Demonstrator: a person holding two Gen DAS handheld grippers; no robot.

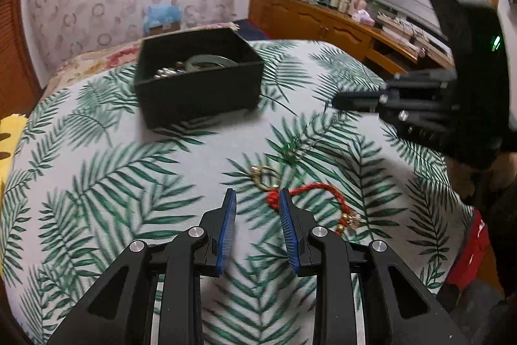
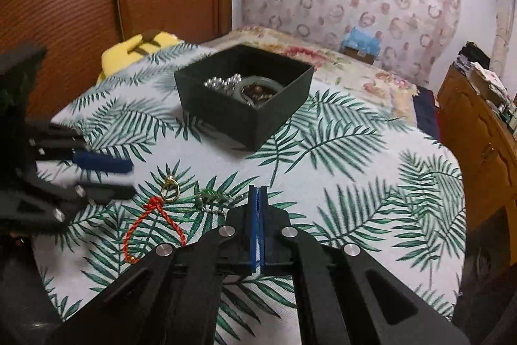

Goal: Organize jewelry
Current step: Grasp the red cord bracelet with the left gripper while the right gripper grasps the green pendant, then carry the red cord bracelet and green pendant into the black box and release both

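Left hand-held gripper [image 1: 257, 199], released, sits nearest the red cord bracelet [image 1: 318, 199], just right of its tips; right hand-held gripper [image 2: 257, 193] clenched, empty.

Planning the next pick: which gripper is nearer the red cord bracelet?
Left. The left gripper hovers open right at the red cord bracelet; the right gripper is shut, off beside the green pendant.
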